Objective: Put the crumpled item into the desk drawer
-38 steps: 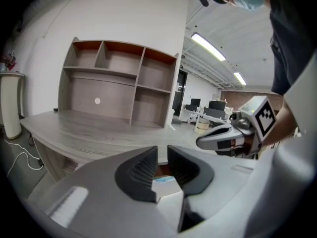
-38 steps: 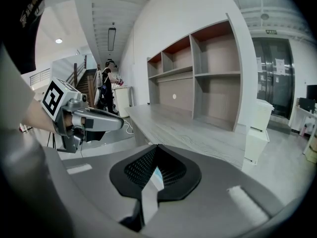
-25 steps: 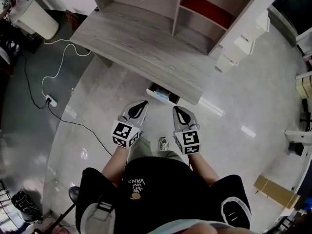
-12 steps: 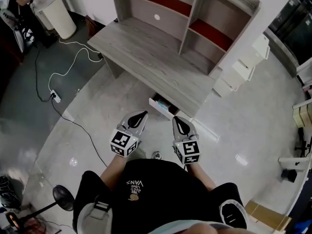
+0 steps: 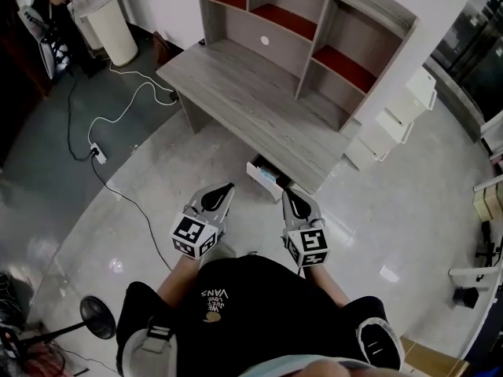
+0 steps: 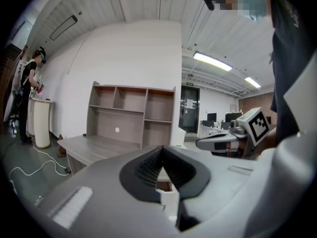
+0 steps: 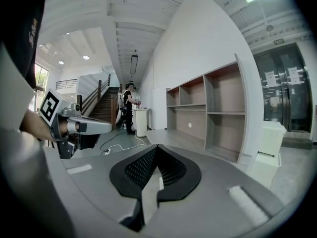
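Closure of the jaws is shown only in the 2 gripper views: left gripper (image 6: pixel 161 148) and right gripper (image 7: pixel 156 147) are closed tip to tip, nothing held. In the head view the drawer (image 5: pixel 258 173) is seen pulled out under the desk (image 5: pixel 251 100); the crumpled item (image 5: pixel 271 178) is seen inside it, small, pale bluish-white

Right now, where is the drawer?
In the head view, the drawer sticks out from under the desk's near edge, just ahead of the right gripper.
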A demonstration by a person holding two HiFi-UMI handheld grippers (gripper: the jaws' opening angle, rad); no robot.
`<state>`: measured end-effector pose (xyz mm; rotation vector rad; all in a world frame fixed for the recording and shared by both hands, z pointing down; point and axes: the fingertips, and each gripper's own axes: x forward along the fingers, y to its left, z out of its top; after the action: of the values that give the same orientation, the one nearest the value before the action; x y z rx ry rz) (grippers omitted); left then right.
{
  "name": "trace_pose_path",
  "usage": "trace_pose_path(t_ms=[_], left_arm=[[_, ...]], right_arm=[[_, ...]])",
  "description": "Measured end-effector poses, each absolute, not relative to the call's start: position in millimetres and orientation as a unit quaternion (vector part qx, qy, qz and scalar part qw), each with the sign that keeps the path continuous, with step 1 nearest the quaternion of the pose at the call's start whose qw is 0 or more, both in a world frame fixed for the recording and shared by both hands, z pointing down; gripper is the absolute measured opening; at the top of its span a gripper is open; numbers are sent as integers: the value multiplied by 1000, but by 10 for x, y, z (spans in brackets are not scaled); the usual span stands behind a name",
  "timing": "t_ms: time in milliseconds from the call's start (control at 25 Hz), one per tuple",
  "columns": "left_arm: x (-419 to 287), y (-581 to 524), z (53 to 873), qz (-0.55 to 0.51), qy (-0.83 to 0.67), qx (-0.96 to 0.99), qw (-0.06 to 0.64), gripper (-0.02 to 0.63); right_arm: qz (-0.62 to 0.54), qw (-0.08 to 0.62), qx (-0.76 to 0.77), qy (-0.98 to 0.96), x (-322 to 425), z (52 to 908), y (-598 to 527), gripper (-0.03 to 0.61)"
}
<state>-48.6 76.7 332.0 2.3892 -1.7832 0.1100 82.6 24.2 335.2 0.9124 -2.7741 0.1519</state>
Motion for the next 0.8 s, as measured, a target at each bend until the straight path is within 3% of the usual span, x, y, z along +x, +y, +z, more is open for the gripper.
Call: trace_pose_path(t_ms=[800], left_arm=[[-418,841,3147,29,-584,808,70,52]], right_arm=[[50,106,318,-941,877,3170,273,2]])
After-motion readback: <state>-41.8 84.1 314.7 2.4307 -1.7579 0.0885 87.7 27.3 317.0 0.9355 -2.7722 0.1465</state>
